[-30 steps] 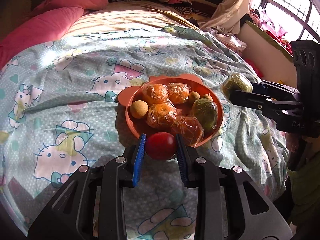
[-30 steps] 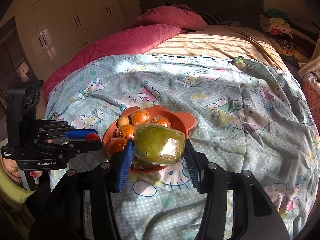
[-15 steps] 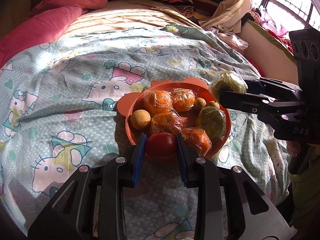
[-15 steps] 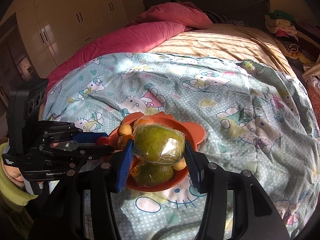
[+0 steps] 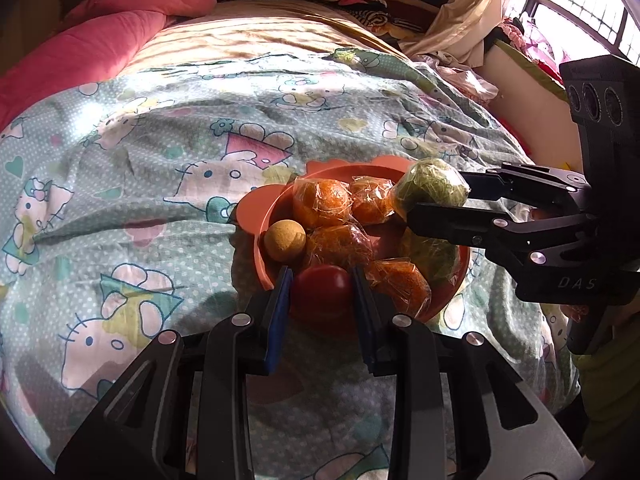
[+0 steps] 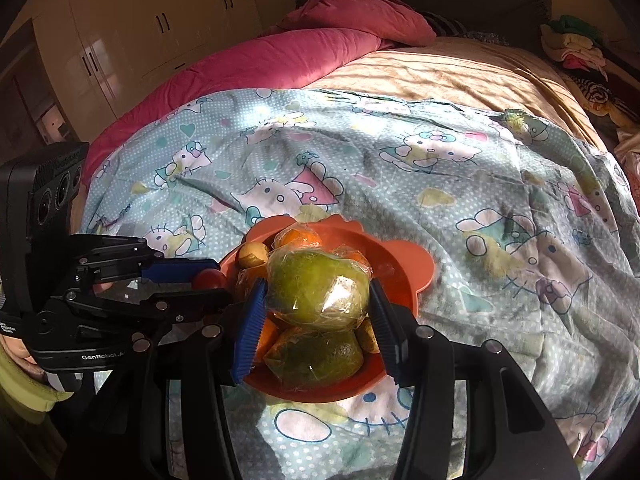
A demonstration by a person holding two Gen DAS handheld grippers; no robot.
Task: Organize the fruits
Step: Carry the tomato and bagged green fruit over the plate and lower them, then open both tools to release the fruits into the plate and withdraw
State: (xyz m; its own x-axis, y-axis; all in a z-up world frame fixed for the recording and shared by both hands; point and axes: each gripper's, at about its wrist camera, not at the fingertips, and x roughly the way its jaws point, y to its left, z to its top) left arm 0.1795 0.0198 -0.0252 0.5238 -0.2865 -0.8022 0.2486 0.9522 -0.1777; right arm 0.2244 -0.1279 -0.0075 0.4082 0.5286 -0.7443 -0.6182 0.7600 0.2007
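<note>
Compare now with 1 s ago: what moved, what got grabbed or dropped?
Both grippers carried their fruit in over the orange bowl. The left gripper brought the red fruit from outside the near rim to over it; the right gripper brought the wrapped green fruit above the bowl's contents. Nothing was grabbed or released. Bowl fruit unchanged.

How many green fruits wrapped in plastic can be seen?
2. One green fruit is held in the right gripper over the bowl. The second green fruit lies in the bowl, directly below. Others may be hidden underneath.
</note>
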